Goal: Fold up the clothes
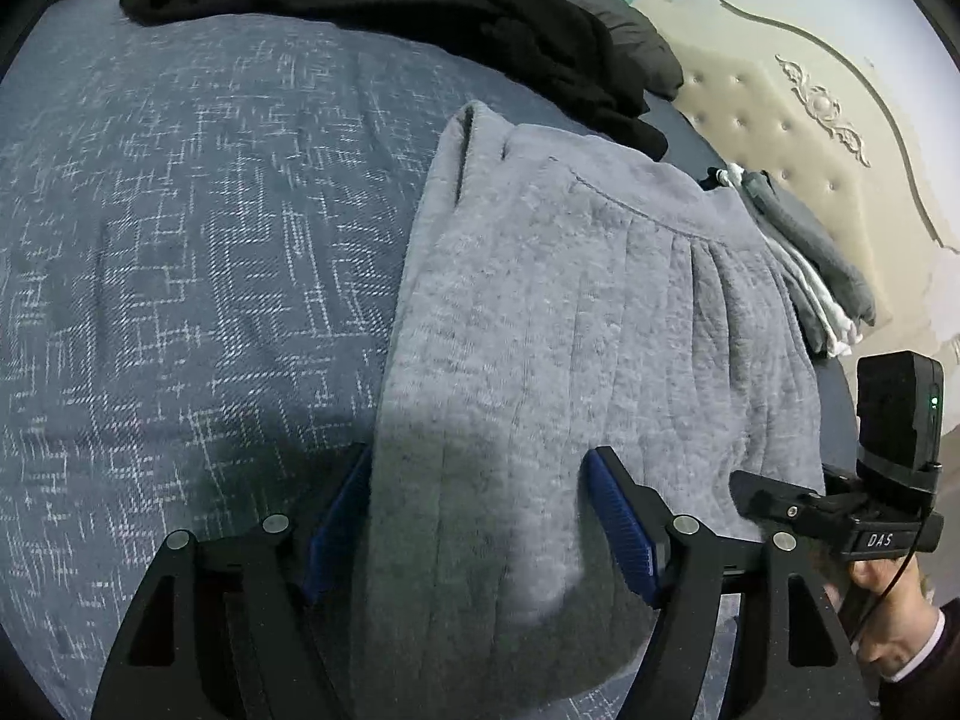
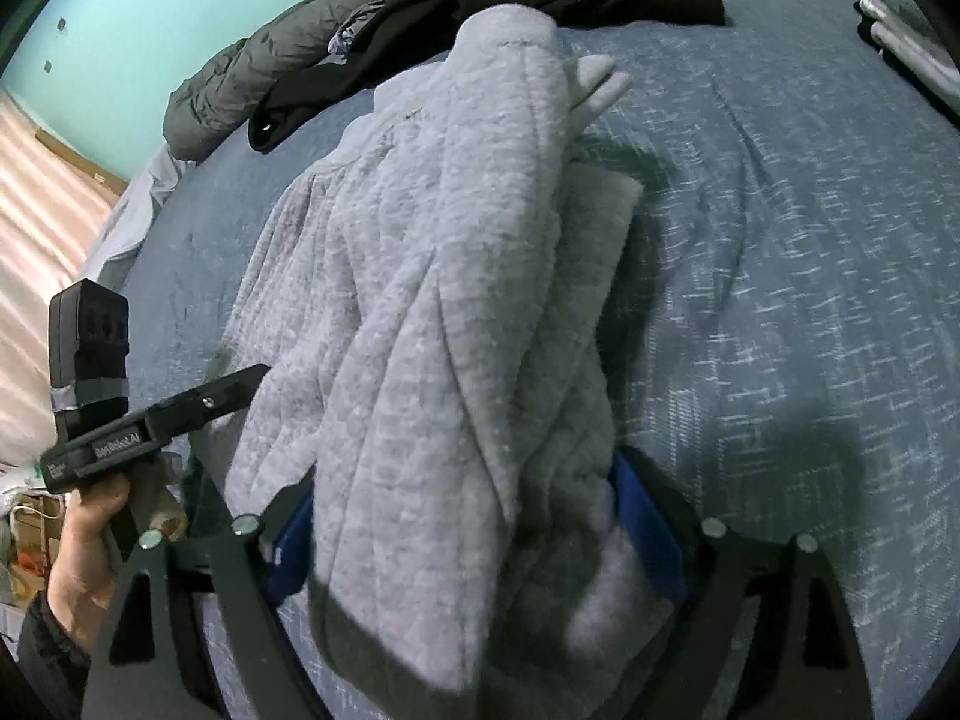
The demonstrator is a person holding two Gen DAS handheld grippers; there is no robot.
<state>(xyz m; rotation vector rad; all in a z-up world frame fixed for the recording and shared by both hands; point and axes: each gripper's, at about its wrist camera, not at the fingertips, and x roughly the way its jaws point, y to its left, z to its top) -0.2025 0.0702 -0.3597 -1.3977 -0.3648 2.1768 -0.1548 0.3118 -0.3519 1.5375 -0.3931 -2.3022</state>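
Grey fleece fills the middle of both wrist views: a quilted grey garment [image 1: 576, 324] lies lengthwise on the bed [image 1: 180, 252], whose cover is blue-grey with a white crosshatch weave. The left gripper [image 1: 480, 534] comes in low over the near end of the garment, its blue-padded fingers [image 1: 621, 531] spread wide on either side of the cloth; the fabric runs between them, but the jaws stand apart and do not press it. The right gripper [image 2: 474, 546] has a thick bunch of the same garment gathered between its blue pads, with the folded layers rising up and away from it toward the far side of the bed; the cloth hides most of the pads, so I cannot tell how firmly they close on it. In the left view the person's right hand [image 1: 888, 612] wraps the handle of the other tool at the lower right, a sleeve cuff showing at the wrist; in the right view the left hand [image 2: 84, 546] grips its handle at the lower left. A heap of black clothing [image 1: 420, 6] lies at the far edge of the bed, and a small stack of folded clothes [image 1: 804, 252] sits by the padded headboard [image 1: 780, 96].
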